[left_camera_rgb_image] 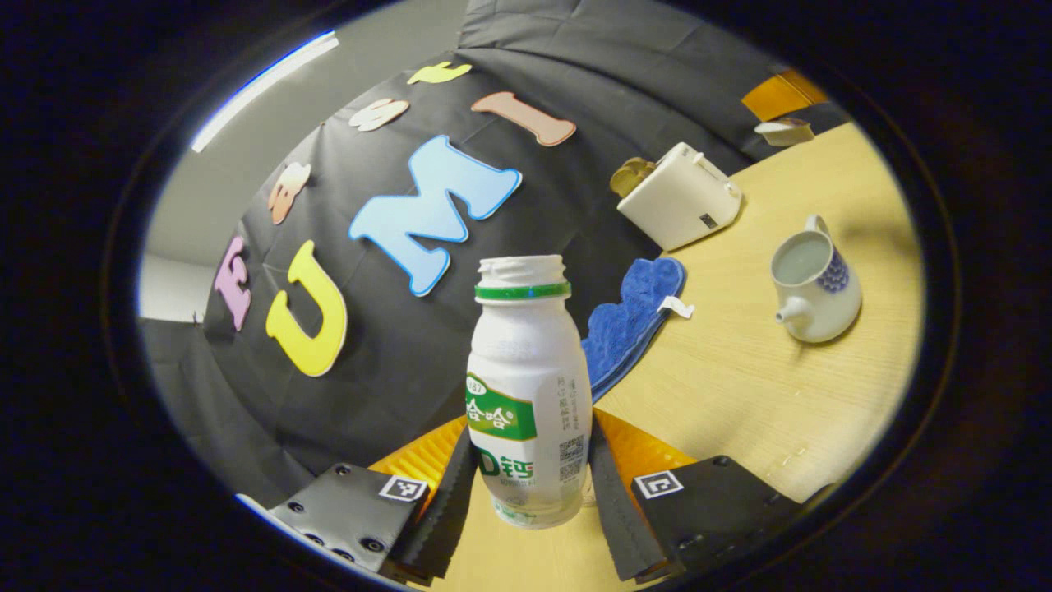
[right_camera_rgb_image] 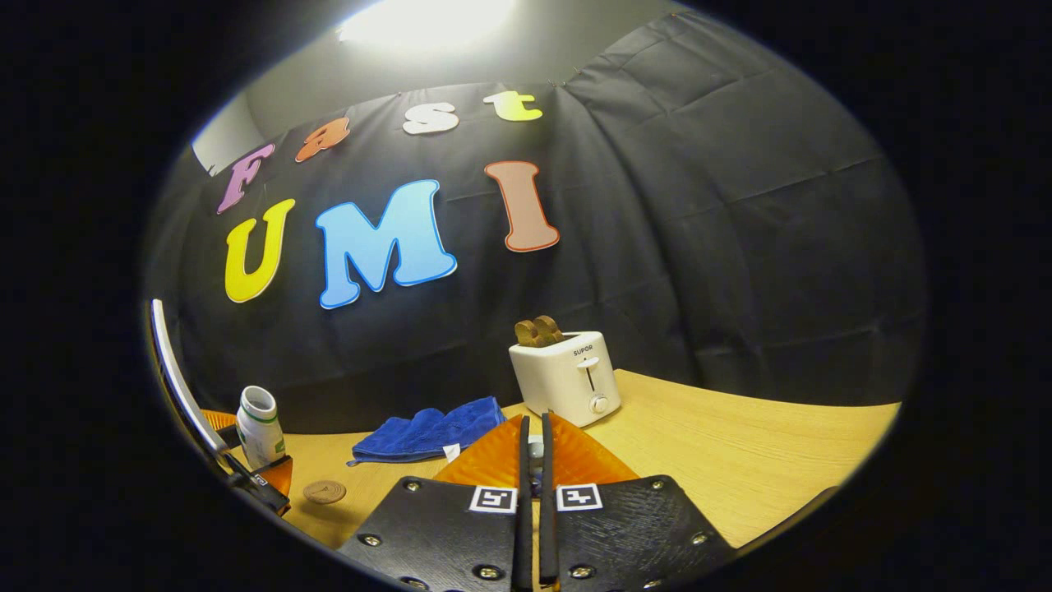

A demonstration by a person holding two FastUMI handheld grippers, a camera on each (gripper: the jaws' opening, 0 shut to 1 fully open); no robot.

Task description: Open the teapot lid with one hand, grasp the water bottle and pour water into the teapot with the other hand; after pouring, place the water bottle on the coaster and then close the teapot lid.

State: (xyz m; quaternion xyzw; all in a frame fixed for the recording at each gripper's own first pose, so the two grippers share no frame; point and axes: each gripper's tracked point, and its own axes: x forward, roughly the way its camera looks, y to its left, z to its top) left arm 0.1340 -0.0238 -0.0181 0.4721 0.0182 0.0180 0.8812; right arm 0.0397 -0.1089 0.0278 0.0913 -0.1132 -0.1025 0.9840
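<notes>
Left tongs [left_camera_rgb_image: 530, 485] clamped on uncapped water bottle [left_camera_rgb_image: 528, 386] for pouring; right tongs [right_camera_rgb_image: 534, 460] pinch small lid knob; lidless teapot [left_camera_rgb_image: 814, 288] on counter [left_camera_rgb_image: 740, 395].

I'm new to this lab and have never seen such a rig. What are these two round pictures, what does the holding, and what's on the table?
There is no robot here: a person carries a two-finger gripper in each hand, and a wide-angle camera rides on each one, looking along its fingers. The left gripper view shows the left gripper clamped on an uncapped water bottle. On the wooden table stand a teapot with its lid off, a toaster and a blue cloth. In the right gripper view, the right gripper is nearly shut on something small and pale, probably the teapot lid. A round coaster lies on the table at the lower left of that view.
</notes>
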